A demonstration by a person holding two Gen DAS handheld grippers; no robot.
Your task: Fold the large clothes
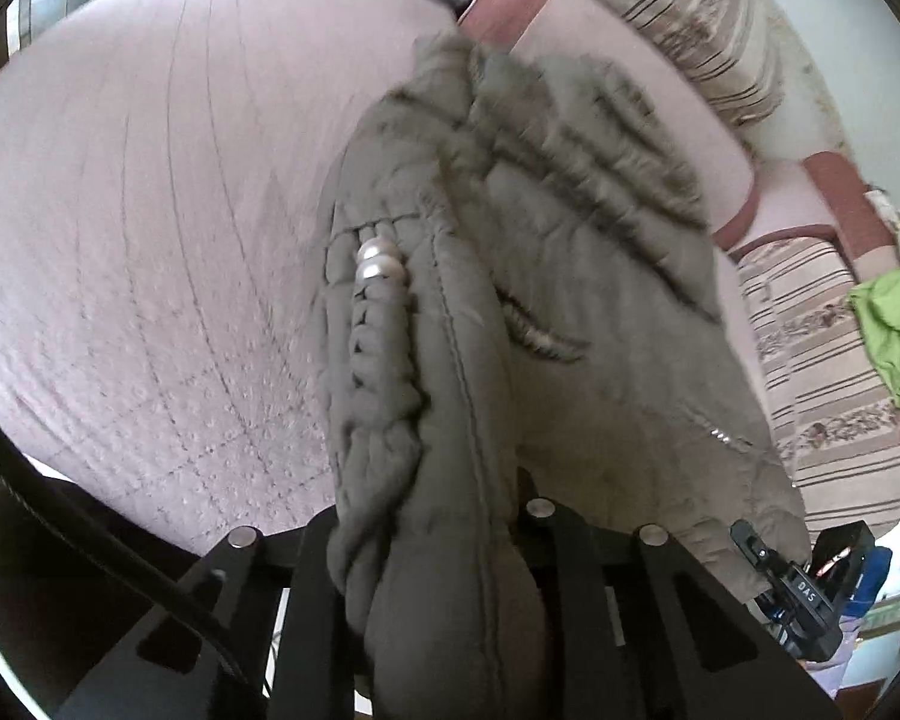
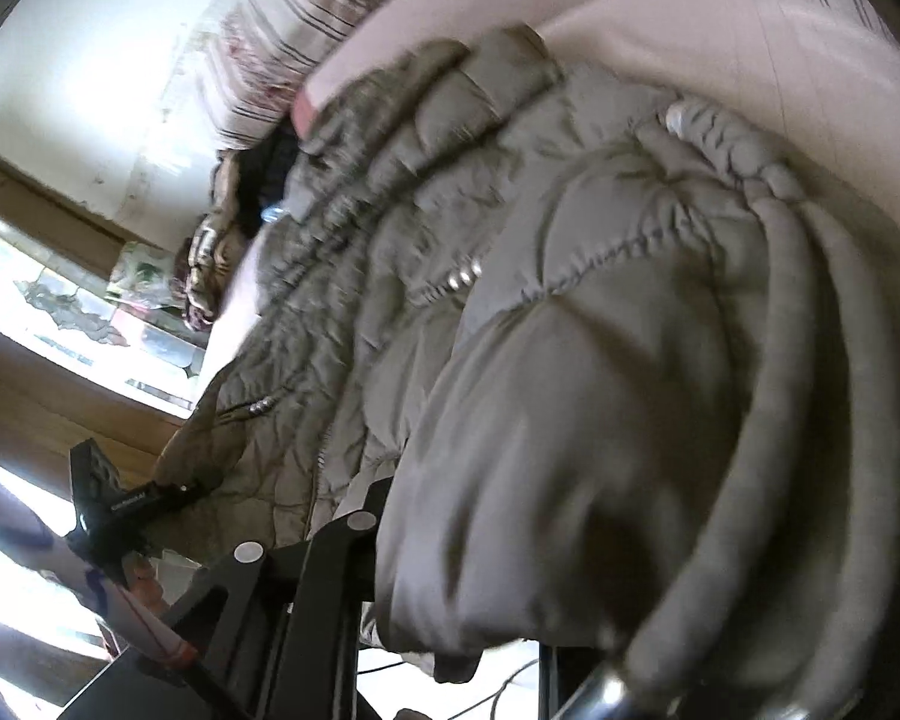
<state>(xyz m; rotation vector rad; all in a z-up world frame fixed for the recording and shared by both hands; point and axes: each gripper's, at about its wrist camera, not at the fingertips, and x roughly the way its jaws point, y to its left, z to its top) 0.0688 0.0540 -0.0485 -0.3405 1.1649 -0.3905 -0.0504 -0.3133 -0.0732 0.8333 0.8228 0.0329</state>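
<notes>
L gripper (image 1: 432, 588) clamps jacket (image 1: 510, 300) hem – R gripper (image 2: 480, 570) clamps it too | bed (image 1: 150, 240) beneath

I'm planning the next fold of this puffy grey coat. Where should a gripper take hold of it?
On the coat, grip the ribbed elastic cuff from the bare pink bedspread side: it is a narrow, firm ridge at the coat's edge, whereas the quilted body is bulky and slippery.

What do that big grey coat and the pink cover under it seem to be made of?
The grey coat looks like a padded, quilted jacket with a smooth, faintly shiny synthetic shell: puffy stitched panels, gathered seams, and metal-looking snaps. A fuzzy trim may be faux fur, but blur leaves that open. The pink cover looks like matte quilted fabric, with stitched lines and a fine raised texture.
</notes>
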